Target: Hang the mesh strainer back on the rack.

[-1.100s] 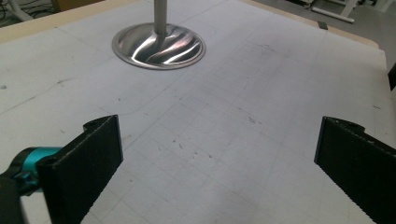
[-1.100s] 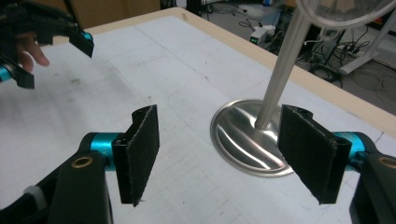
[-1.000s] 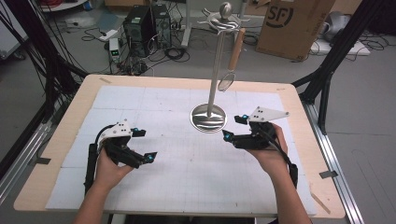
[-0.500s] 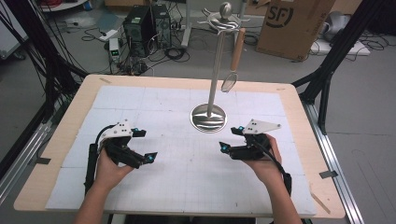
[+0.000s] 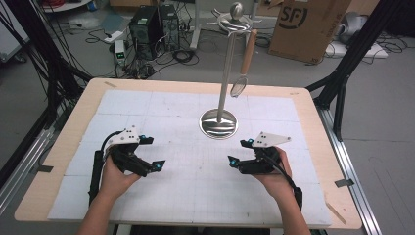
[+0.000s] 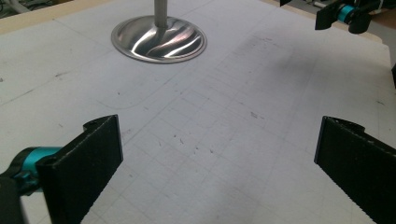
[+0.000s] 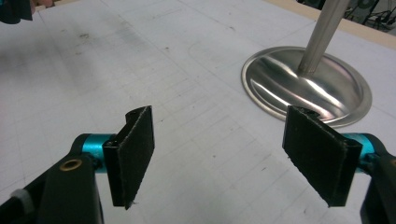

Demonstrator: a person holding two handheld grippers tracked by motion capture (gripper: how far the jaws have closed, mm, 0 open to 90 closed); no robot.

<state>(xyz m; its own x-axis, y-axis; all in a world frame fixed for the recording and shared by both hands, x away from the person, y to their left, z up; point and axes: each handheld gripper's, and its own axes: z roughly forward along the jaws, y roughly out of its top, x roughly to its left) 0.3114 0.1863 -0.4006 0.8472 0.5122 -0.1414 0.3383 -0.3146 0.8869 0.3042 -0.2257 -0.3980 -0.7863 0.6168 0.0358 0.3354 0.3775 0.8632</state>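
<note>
Black ribbed jaws of the left gripper (image 5: 150, 152) stand wide apart with nothing between them, only bare white mat below; the person's left hand (image 5: 113, 177) holds it low over the near-left part of the table (image 5: 58, 147). Right gripper (image 5: 241, 152), held in the right hand (image 5: 274, 175), is likewise spread open and empty, its jaws a little closer together, teal fittings showing at the jaw roots. Both grippers point inward toward each other, well apart. White gridded mat (image 5: 195, 176) is scuffed with small dark marks. Beyond and between them stands a steel stand (image 5: 219, 123), round dished base flat on the mat, upright pole rising to a knobbed top. From that top hangs a wooden-handled utensil (image 5: 244, 61), its wire-ringed lower end clear of the table. Past the table: a cardboard box (image 5: 306, 27) and computer cases (image 5: 151, 22) on the floor.
</note>
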